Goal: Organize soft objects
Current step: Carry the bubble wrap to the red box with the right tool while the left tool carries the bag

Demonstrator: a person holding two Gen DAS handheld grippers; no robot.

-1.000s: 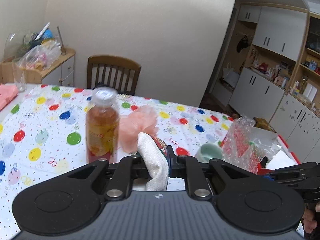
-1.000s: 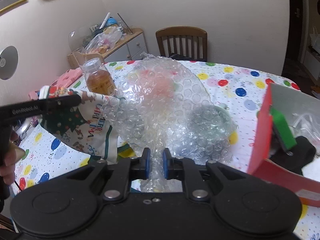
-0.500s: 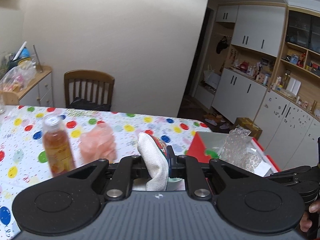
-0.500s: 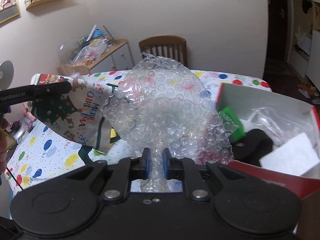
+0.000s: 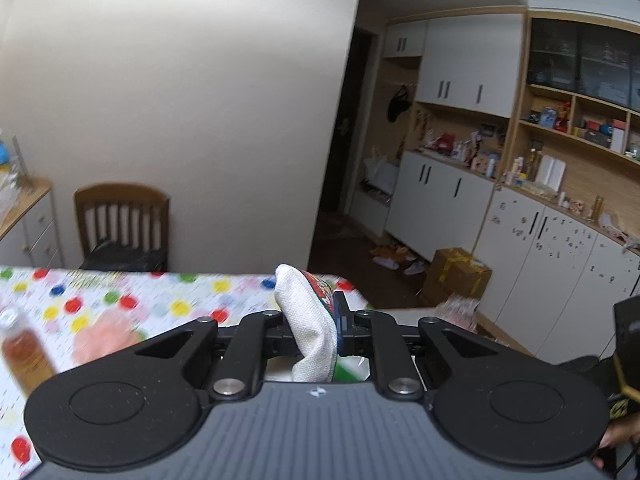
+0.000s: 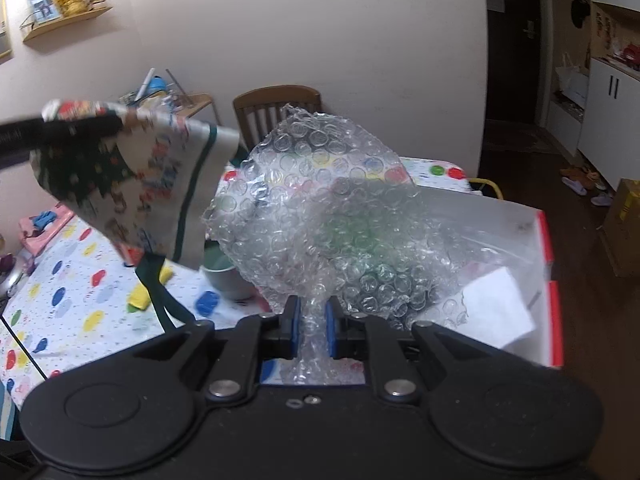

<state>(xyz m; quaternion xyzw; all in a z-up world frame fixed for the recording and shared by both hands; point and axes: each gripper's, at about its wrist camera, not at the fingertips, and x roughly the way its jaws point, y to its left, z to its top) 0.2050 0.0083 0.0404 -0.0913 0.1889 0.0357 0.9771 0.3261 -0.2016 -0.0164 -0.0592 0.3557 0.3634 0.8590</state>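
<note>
Polka-dot tablecloth [image 6: 72, 304] covers the table, with a wooden chair [image 6: 276, 114] at its far edge and white cabinets [image 5: 444, 200] along the right wall in the left wrist view.

Left gripper [image 5: 316, 332]: 2 fingers clenched on a fold of Christmas-print cloth [image 5: 310, 330], white backing facing the camera, printed side toward the right finger. Gap between the fingers is only as wide as the bunched fabric. In the right wrist view the same cloth [image 6: 132, 184] hangs off the gripper well above the table, and a dark green strap [image 6: 160, 296] dangles from it toward the tablecloth.

Right gripper [image 6: 312, 330]: 2 blue-padded fingers [image 6: 291, 330] pinching the gathered neck of a bubble wrap sheet [image 6: 320, 220]. Fingers close together, with the crushed wrap between the pads. The sheet fans up and out ahead of the gripper, clear of the table, and overlaps the near-left part of a red-edged open box [image 6: 546, 248]. Inside the box: a white pad [image 6: 496, 304] and something green, visible only through the bubbles.

Small pale green bowl [image 6: 224, 278] sits on the table just left of the wrap, below the hanging cloth.

Left wrist view is motion-blurred at lower left: an amber bottle [image 5: 24, 354] and a pink puffy item [image 5: 102, 340] stand on the table, apart from both grippers.
</note>
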